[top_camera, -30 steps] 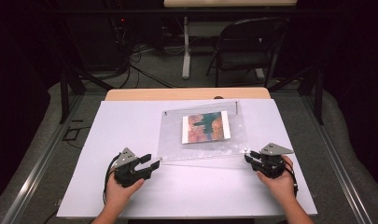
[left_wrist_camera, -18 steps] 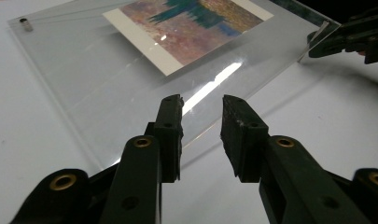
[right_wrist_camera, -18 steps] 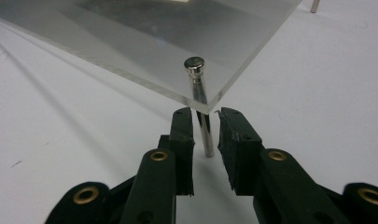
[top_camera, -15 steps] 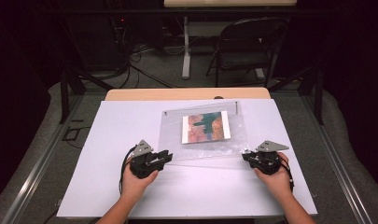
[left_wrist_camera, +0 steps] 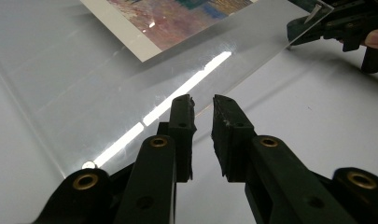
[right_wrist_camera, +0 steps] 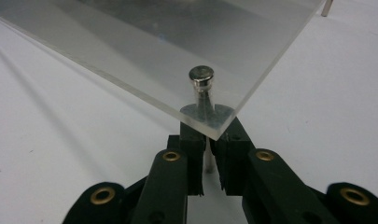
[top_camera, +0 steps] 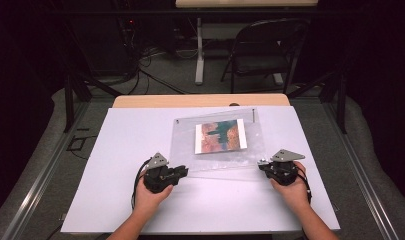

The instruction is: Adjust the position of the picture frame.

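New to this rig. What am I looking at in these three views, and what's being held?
No robot here: a person holds a two-jaw gripper in each hand. The high view looks down on a white table bearing a clear acrylic sheet on metal pins, with a colourful picture under it. The other two views ride on the grippers. The left gripper is open, near the sheet's edge, holding nothing. The right gripper is closed on a metal pin at the sheet's corner.

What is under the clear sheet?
Under the clear sheet lies a colourful picture, visible through it. At the near right corner a metal pin passes down between the right gripper's jaws; the sheet blurs its lower end.
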Available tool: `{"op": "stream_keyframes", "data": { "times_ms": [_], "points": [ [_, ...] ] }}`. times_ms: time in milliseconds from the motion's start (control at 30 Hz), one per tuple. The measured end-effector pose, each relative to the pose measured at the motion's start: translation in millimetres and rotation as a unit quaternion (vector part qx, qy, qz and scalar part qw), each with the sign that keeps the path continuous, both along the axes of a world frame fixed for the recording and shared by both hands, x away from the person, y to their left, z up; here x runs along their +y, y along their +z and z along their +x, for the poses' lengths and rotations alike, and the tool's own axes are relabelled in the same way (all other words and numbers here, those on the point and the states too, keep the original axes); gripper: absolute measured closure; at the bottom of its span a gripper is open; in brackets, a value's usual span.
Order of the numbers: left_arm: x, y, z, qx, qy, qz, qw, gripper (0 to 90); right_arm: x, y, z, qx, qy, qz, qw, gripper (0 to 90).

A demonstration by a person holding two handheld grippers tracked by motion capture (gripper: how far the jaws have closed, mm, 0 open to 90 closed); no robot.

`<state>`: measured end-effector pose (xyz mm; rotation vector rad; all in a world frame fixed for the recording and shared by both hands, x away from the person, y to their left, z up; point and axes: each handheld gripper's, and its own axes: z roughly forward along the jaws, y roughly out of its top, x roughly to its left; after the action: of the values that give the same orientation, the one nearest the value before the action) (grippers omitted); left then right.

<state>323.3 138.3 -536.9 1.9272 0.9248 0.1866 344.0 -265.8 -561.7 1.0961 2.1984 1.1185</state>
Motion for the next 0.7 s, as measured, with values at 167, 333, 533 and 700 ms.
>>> {"op": "stream_keyframes", "data": {
  "times_ms": [167, 333, 533, 700],
  "points": [
    [-2.3, -1.2, -1.6, 0.001, -0.006, 0.013, 0.9999, 79.8, 0.0, 3.1, -2.1, -0.005, 0.003, 0.004, 1.0, 83.2],
    [-5.1, -5.9, -1.2, 0.013, -0.016, 0.018, 0.9996, 86.4, 3.9, 6.8, -7.0, -0.001, 0.011, 0.003, 0.9999, 83.4],
    [-8.8, -10.2, -0.2, 0.026, -0.027, 0.032, 0.9988, 90.0, 14.2, 11.5, -18.5, 0.002, 0.036, -0.007, 0.9993, 84.2],
    [-9.6, -14.4, 1.6, 0.034, -0.019, 0.048, 0.9981, 90.0, 18.0, 15.7, -24.0, 0.002, 0.043, 0.004, 0.9991, 84.4]
  ]
}}
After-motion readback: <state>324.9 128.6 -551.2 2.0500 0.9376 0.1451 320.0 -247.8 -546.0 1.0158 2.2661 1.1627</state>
